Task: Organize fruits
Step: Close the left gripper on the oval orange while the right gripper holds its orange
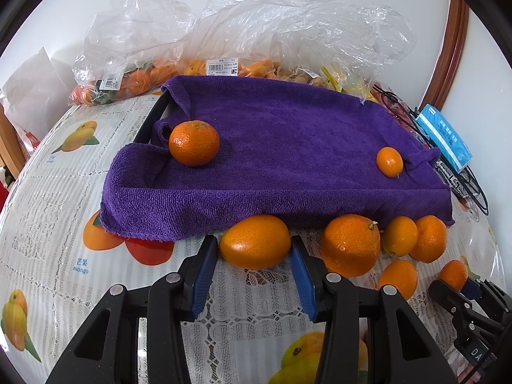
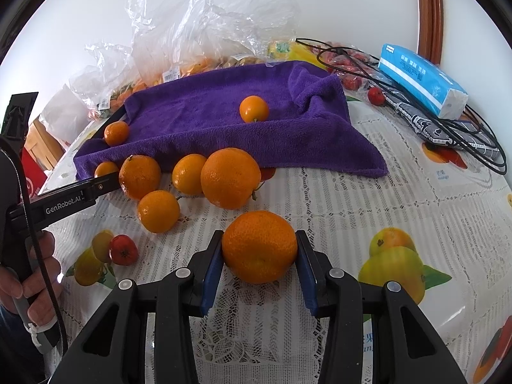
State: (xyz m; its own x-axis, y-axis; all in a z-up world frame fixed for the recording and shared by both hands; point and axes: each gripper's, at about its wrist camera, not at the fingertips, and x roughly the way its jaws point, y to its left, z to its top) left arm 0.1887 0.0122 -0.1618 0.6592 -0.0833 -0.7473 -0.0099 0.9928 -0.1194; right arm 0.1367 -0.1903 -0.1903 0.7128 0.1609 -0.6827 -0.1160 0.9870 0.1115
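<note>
My left gripper point(image 1: 254, 248) is shut on an oval kumquat point(image 1: 255, 241) at the front edge of the purple towel point(image 1: 288, 134). The towel covers a black tray and holds a mandarin point(image 1: 194, 143) at the left and a small kumquat point(image 1: 389, 162) at the right. My right gripper point(image 2: 259, 251) is shut on a mandarin point(image 2: 259, 246) resting on the tablecloth. Several loose mandarins and kumquats point(image 2: 230, 177) lie between the grippers, in front of the towel point(image 2: 208, 112). The left gripper also shows in the right wrist view point(image 2: 105, 176).
Clear plastic bags of fruit point(image 1: 134, 76) stand behind the towel against the wall. A blue tissue pack point(image 2: 422, 80), black cables point(image 2: 473, 140) and small red fruits point(image 2: 376, 96) lie at the right. The fruit-printed lace tablecloth point(image 2: 384, 198) covers the round table.
</note>
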